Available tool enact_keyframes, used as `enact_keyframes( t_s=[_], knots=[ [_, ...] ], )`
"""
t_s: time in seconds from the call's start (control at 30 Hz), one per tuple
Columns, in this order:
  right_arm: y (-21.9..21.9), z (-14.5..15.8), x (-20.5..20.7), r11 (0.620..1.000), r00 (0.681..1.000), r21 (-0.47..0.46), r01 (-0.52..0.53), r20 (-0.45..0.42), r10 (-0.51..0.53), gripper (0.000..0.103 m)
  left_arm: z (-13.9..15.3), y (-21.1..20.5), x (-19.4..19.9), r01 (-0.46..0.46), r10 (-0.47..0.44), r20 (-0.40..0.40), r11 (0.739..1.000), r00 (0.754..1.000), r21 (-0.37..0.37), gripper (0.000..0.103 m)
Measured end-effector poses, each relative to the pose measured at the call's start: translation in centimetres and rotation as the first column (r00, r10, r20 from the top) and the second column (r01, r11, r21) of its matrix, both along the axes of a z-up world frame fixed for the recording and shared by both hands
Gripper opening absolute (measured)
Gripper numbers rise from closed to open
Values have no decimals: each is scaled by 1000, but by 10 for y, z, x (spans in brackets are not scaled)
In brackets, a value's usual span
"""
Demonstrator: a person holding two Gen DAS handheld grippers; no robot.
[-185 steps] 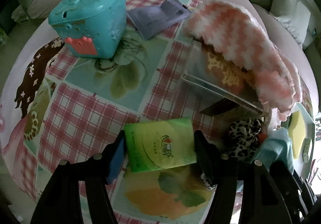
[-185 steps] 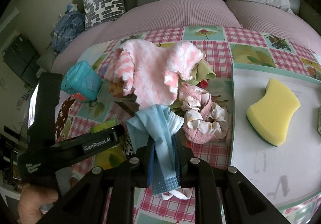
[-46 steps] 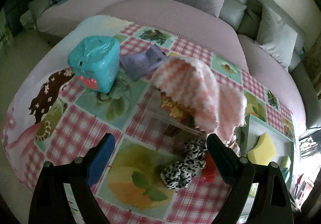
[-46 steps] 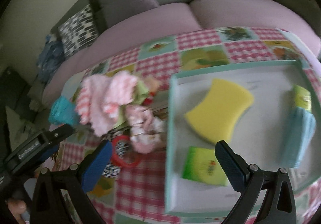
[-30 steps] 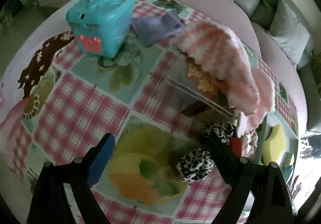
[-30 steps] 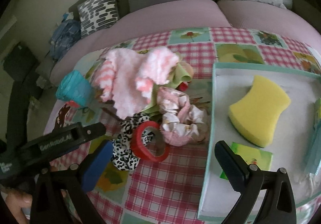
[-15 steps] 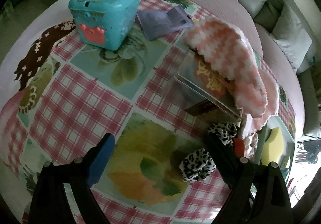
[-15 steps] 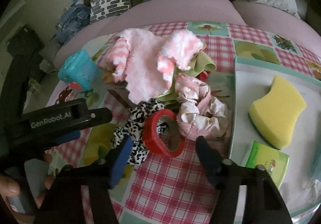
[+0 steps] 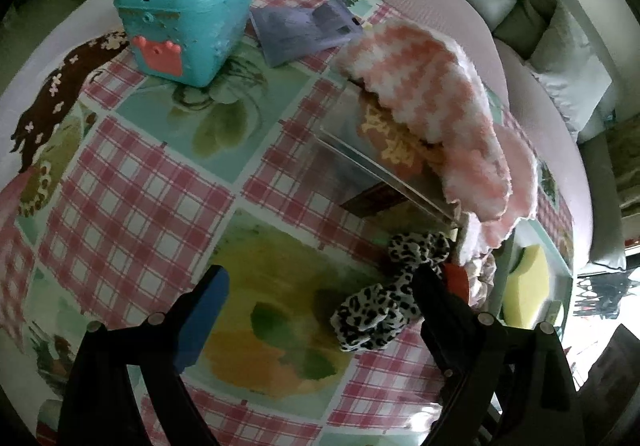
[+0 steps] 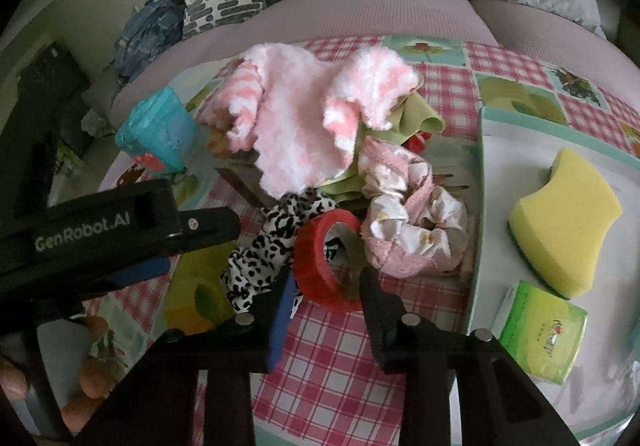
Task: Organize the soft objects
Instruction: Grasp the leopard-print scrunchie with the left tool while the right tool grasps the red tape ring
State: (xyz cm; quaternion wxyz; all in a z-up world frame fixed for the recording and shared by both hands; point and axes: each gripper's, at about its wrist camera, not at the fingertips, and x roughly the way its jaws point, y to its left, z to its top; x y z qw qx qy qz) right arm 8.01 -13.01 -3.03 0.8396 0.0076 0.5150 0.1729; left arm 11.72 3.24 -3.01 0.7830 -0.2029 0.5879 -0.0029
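Three soft items already lie in the white tray [image 10: 486, 206] at the right of the right wrist view: a yellow sponge [image 10: 564, 222], a green tissue pack [image 10: 540, 330], and something pale blue cut off at the frame edge. By my reading the sorting is partly done, with the larger share left.

Current target: red ring [image 10: 324, 258], standing tilted on edge at centre frame on the checked tablecloth [image 10: 340, 346]. It looks like a fuzzy band with a grey inner face; whether it is a hair tie or a tape roll I cannot tell. The right gripper [image 10: 324, 294] brackets its lower rim, jaws closing, ring between them; the pads look at or just short of contact, so no firm grip yet.

Outward from the ring: leopard-print scrunchie [image 10: 272, 242] touching it on the left, pink-and-white scrunchie [image 10: 408, 222] just to the right. Above them, a pink fluffy cloth [image 10: 304, 122] drapes a clear box [image 9: 372, 174], with a green cloth [image 10: 420, 118] under it. All these remain to be moved.

Left gripper [image 9: 320, 298], lower centre of the left wrist view, hangs wide and empty over the tablecloth, the leopard-print scrunchie by its right finger. A teal lidded box [image 9: 188, 10] sits upper left, a purple packet [image 9: 304, 26] beside it.
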Motion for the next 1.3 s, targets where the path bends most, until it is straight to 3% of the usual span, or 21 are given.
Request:
enact_keyframes(
  t_s=[0.23, 0.47, 0.73, 1.0, 1.3],
  knots=[
    [-14, 5, 2, 999, 999, 8, 45, 6, -45, 25, 1, -16, 4, 45, -44, 16, 998, 999, -47, 93],
    [-16, 1, 4, 999, 999, 1, 41, -8, -41, 23, -2, -38, 9, 72, -71, 21, 997, 997, -37, 90],
    [-13, -8, 6, 999, 998, -6, 45, -34, -45, 22, -21, -59, 19, 134, -135, -11, 989, 991, -61, 66],
    [-13, -15, 9, 999, 997, -6, 52, -51, -52, 22, -26, -85, 25, 183, -183, -4, 983, 983, -25, 61],
    [-15, -17, 10, 998, 997, -4, 56, -56, -56, 22, -32, -111, 25, 218, -218, 0, 972, 976, -86, 33]
  ],
)
